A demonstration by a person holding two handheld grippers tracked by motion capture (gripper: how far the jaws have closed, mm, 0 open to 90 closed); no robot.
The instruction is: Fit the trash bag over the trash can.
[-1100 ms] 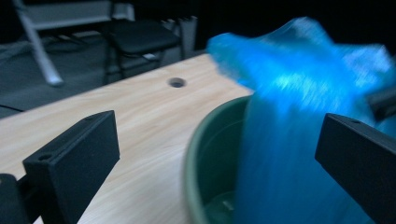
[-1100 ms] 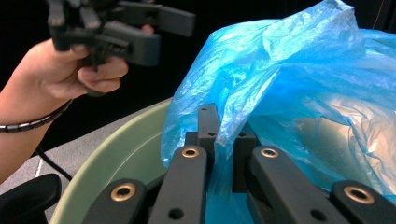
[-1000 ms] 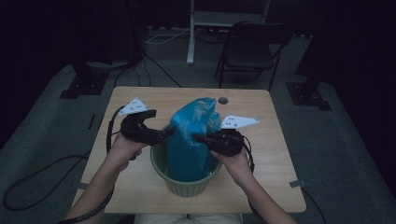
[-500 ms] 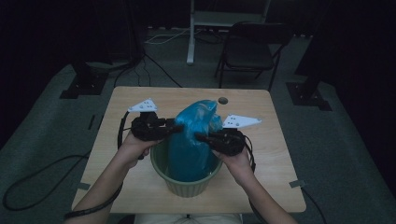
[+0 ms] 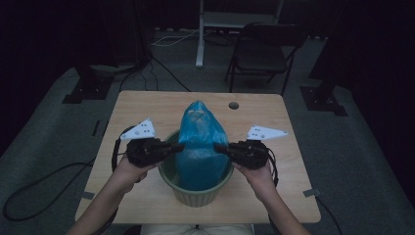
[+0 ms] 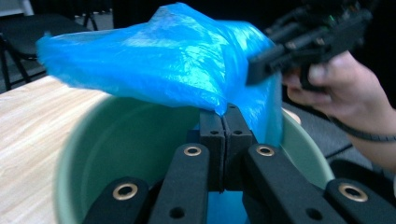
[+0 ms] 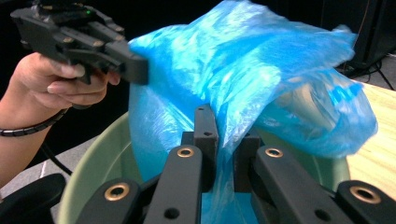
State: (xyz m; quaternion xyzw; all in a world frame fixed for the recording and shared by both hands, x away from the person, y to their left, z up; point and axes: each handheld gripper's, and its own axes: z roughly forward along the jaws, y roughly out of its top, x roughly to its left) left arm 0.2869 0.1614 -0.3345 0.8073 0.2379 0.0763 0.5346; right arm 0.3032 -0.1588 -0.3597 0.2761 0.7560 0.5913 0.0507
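- Here, nearest the person, two forearms come up from the bottom edge of the high view, each hand wrapped around a tool.
- The left tool [image 5: 175, 146] has its jaws pressed together on a fold of the blue plastic bag [image 5: 199, 142], gripping it at the bag's left side; in the left gripper view the two jaw tips meet with the film caught at their tip.
- The right tool [image 5: 220, 147] is clamped on the bag's right side; in the right gripper view film is bunched between its jaws, which stand slightly apart around the plastic.
- The bag sits in the green bucket [image 5: 195, 196], its lower part inside the rim and its upper part rising above it to a rounded peak.
- The bucket stands on the wooden counter [image 5: 147, 105], near its front edge.
- Farther off, beyond the counter, a folding chair [image 5: 264, 54] stands on the dark floor.
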